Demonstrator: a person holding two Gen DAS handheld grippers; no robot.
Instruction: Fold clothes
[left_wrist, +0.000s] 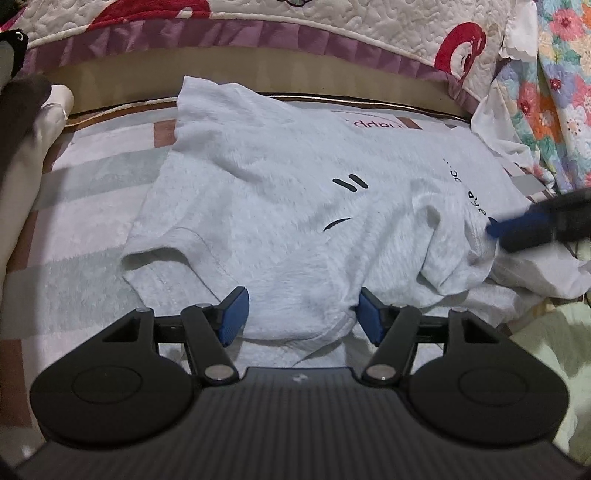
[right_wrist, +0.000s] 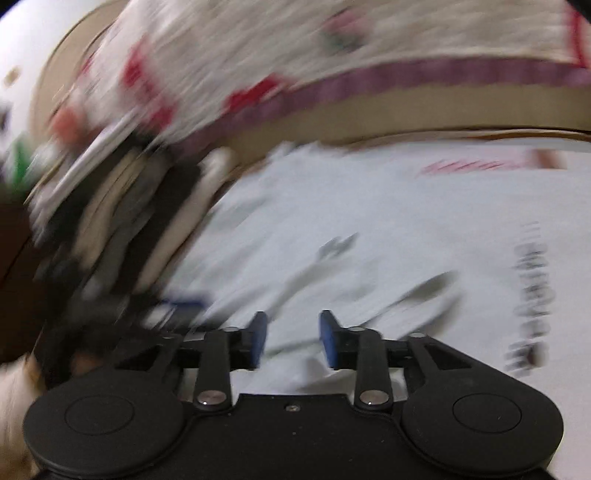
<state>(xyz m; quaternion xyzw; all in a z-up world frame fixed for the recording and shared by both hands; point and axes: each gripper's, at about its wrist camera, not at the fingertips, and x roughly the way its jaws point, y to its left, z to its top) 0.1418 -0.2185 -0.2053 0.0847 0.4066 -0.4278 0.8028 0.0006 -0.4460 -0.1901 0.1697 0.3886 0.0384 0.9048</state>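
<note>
Left tool (left_wrist: 301, 314) sits closest to us, jaws wide apart over the neckline of the light grey T-shirt (left_wrist: 280, 206), which lies spread but rumpled on the bed (left_wrist: 85, 221). Right tool (right_wrist: 293, 339) is apart too, in a blurry view. We'd guess soft, light, floppy knit; pinch the shoulder seams or hem.

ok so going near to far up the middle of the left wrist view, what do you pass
left tool with its jaws open → collar edge of the pale grey t-shirt → curved black mark → two short black dashes → tan bed frame → purple-trimmed quilt
</note>
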